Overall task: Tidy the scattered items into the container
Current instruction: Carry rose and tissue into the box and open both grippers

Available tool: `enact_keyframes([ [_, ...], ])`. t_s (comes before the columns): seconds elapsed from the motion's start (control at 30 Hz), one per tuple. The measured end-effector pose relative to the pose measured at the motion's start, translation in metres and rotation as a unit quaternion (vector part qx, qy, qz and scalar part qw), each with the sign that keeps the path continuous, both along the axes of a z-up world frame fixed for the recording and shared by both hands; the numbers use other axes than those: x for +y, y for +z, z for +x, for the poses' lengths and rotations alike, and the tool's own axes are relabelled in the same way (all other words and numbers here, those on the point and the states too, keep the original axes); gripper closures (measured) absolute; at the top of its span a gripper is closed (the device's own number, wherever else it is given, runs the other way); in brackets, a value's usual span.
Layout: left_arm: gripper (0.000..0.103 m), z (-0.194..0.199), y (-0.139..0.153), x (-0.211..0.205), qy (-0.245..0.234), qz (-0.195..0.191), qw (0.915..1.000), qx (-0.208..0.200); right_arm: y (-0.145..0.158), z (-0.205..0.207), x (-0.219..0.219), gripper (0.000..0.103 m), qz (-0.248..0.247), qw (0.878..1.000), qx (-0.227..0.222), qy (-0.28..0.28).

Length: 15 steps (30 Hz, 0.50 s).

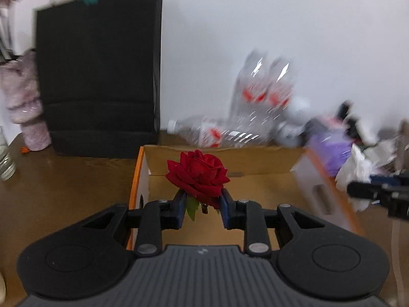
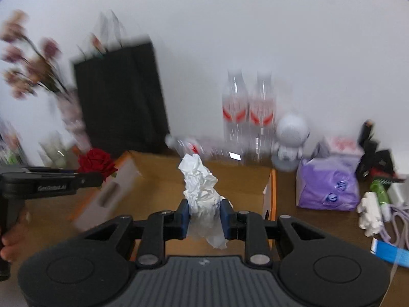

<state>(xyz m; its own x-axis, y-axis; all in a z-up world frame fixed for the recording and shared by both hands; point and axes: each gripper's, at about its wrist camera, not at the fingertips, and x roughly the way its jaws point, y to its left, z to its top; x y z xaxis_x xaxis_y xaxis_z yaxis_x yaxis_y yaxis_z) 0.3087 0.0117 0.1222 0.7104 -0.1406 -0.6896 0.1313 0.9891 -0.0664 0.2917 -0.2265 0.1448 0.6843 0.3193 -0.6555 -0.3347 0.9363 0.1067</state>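
Left gripper (image 1: pixel 202 206) pinches a deep-red rose (image 1: pixel 198 176) — right gripper (image 2: pixel 204 213) pinches crumpled white tissue (image 2: pixel 200 189) — above the cardboard box (image 1: pixel 219 162).

Evenly bright, motion-blurred backgrounds, dark fisheye corners.

The box (image 1: pixel 255 163) lies open and bare inside; bottles (image 2: pixel 248 112) and a black bag (image 1: pixel 99 76) crowd the table's (image 1: pixel 64 192) back edge.

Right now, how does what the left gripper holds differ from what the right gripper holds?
The left gripper pinches a red rose, compact, with a green leaf below; the right gripper pinches crumpled white tissue, taller and shapeless. The rose sits mostly above the pads; the tissue also hangs below them. Both are over the open cardboard box.
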Motion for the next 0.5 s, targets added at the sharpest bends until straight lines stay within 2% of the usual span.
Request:
enact_keyframes([
  [0.13,0.075,0.057,-0.038,-0.006,0.009,0.024,0.9972,0.07,-0.045,0.079,0.017,0.079,-0.001,0.993,0.115,-0.007],
  [0.2,0.075,0.077,-0.051,-0.01,0.009,0.039,0.9954,0.087,-0.063,0.1,0.026,0.079,-0.022,0.99,0.14,-0.011],
  [0.37,0.074,0.098,-0.073,-0.02,0.019,0.075,0.9901,0.117,-0.103,0.133,0.051,0.077,-0.133,0.978,0.155,-0.03],
  [0.43,0.073,0.1,-0.079,-0.02,0.023,0.087,0.9888,0.119,-0.113,0.138,0.057,0.075,-0.159,0.975,0.154,-0.031],
  [0.5,0.069,0.098,-0.081,-0.015,0.021,0.079,0.9893,0.121,-0.121,0.142,0.059,0.071,-0.171,0.974,0.146,-0.029],
])
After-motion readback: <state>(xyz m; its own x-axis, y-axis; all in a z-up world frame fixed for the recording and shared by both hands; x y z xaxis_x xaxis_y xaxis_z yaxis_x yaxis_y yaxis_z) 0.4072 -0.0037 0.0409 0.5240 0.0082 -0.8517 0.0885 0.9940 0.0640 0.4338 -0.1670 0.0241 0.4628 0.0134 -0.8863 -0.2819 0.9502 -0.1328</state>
